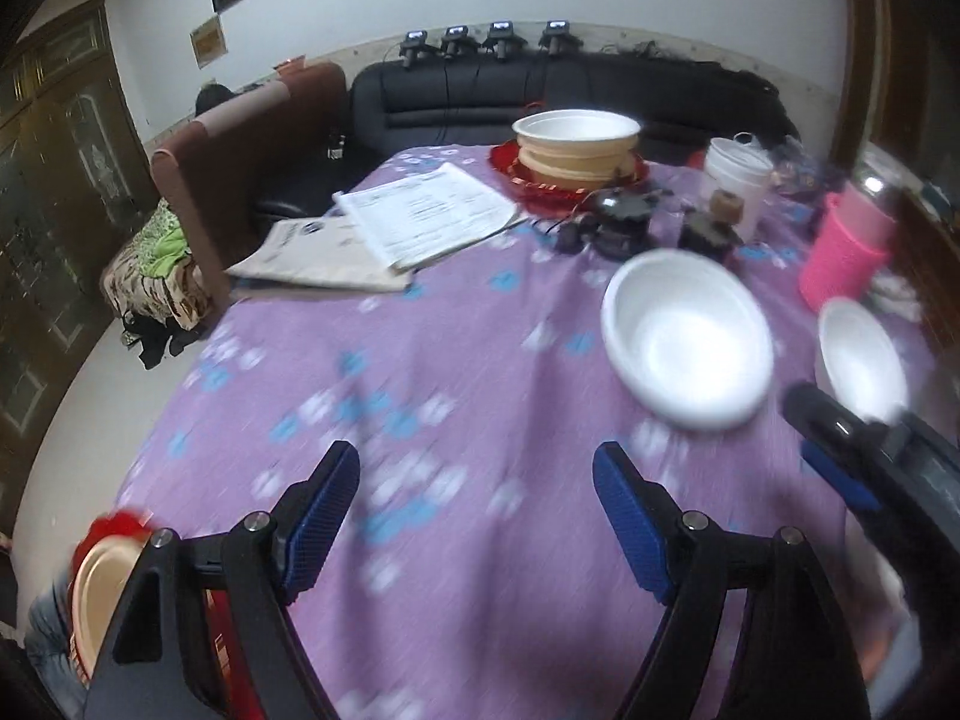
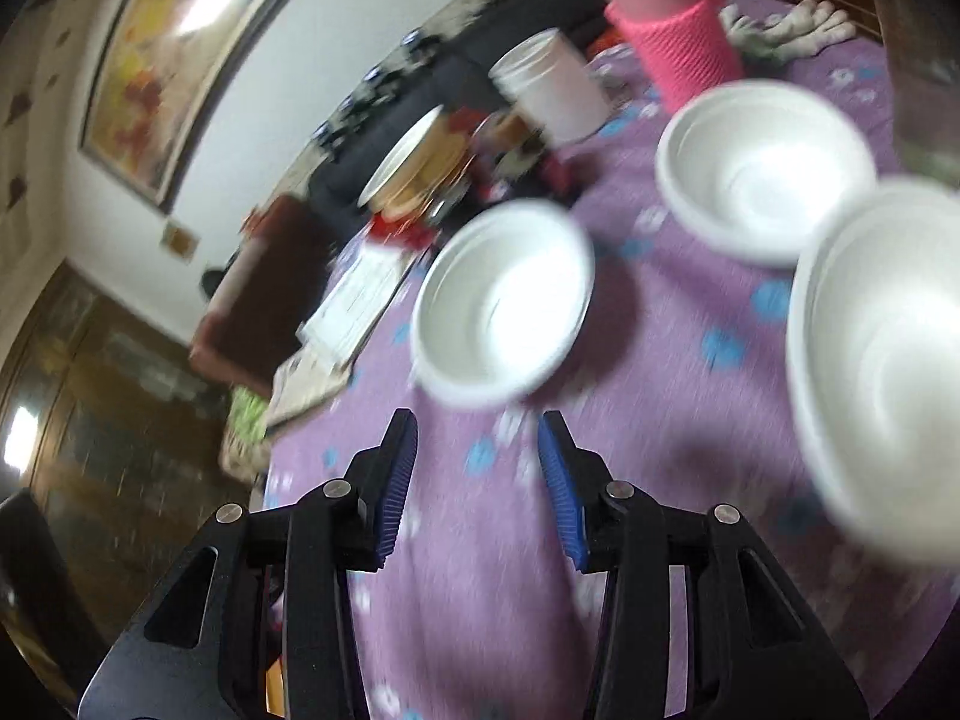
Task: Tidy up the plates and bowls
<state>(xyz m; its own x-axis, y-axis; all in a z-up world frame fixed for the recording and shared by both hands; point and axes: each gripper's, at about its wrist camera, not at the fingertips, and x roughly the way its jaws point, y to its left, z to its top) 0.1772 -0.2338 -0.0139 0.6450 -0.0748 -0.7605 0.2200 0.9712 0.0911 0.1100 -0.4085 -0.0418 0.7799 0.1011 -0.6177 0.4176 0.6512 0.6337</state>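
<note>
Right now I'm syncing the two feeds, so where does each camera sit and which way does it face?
Left wrist: on the left gripper, looking down across the purple tablecloth toward a white bowl; the right gripper intrudes.
Right wrist: on the right gripper, rolled, facing three white bowls.
Shared: the same white bowl, pink holder.

Left gripper [image 1: 477,483]: jaws spread wide, nothing between the blue pads; tilted down toward the table; view blurred.
Left fingers [image 1: 630,525]: black, blue ribbed pads facing inward.
Right gripper [image 2: 477,465]: jaws parted, narrower gap than left, nothing between them; view rolled to one side and blurred.
Right gripper from left wrist view: black body at right edge, state unreadable there.
</note>
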